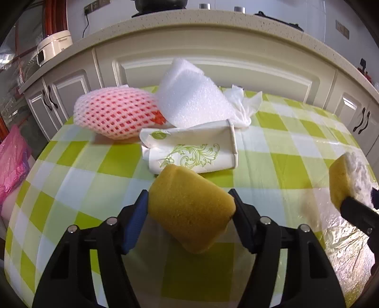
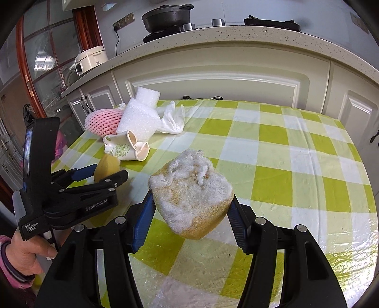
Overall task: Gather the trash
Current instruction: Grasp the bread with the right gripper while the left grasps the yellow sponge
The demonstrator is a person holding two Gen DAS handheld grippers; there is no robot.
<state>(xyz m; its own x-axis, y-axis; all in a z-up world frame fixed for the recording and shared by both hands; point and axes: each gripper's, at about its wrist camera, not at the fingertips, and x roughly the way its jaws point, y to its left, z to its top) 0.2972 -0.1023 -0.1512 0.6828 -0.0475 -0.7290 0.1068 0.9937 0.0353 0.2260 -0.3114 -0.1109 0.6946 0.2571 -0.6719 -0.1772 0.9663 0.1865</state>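
Left gripper: my left gripper point(image 1: 190, 208) pinches a plain yellow sponge block point(image 1: 189, 210) between its blue pads, lifted over the table.
Right gripper: my right gripper point(image 2: 191, 203) pinches a yellow sponge with a frayed white scouring face point(image 2: 191, 192), clear of the cloth.
Table: a green-and-white checked tablecloth under clear plastic film point(image 1: 272, 151) covers the table.
Trash pile: from my left wrist it lies at 12 o'clock, just past the plain sponge; from my right wrist it lies at 10 o'clock, well apart from the frayed sponge.
Cups: two crushed white paper cups with green leaf print point(image 1: 189, 151) lie on their sides at the near edge of the pile.
Foam: a white foam wrapping sheet point(image 1: 189, 97) leans behind the cups.
Net: a pink foam fruit net point(image 1: 113, 113) sits at 9 o'clock of the foam sheet, touching it.
Tissue: a crumpled white paper tissue point(image 1: 244, 104) lies at 3 o'clock of the foam sheet.
Left view only: a pink plastic bag point(image 1: 11, 163) hangs off the table at 9 o'clock.
Right view only: a person's hand point(image 2: 26, 253) in a pink sleeve grips the left gripper's handle; a black pot point(image 2: 168, 19) stands on the counter at 12 o'clock.
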